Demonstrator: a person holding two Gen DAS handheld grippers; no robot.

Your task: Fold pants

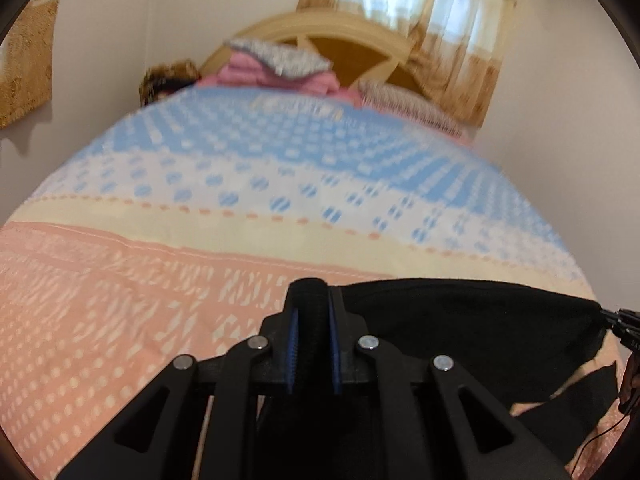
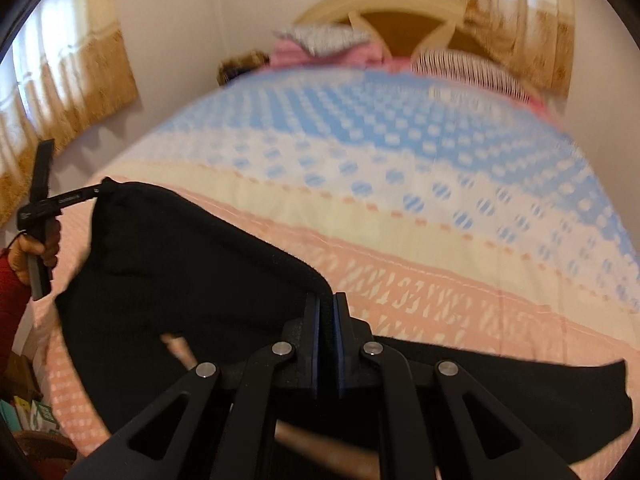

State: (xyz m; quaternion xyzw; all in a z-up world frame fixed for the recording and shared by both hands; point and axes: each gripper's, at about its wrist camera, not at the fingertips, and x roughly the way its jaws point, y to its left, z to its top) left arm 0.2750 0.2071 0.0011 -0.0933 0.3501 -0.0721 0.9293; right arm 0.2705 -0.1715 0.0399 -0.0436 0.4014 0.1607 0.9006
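Pants [image 2: 192,280], black, hang stretched above a patterned bedspread [image 1: 200,240], each end pinched in the clamped left gripper [image 1: 313,292] and right gripper [image 2: 327,308].

The pants [image 2: 192,272] are soft black cloth, dull and a little fuzzy along the edge. The bedspread [image 1: 200,248] is thin woven cloth with a printed pattern in pink, cream and blue, and it looks smooth and not shiny. The left tool [image 1: 312,312] is hard black plastic with a dull, slightly grainy face. Its pads [image 1: 294,344] look like blue ribbed rubber. Round shiny metal pins [image 1: 258,343] sit in its arms. The right tool [image 2: 327,316] is made the same way. The headboard [image 2: 400,4] is smooth painted wood, pale with a brown panel. The curtains [image 1: 452,28] are thin cloth that lets light through.
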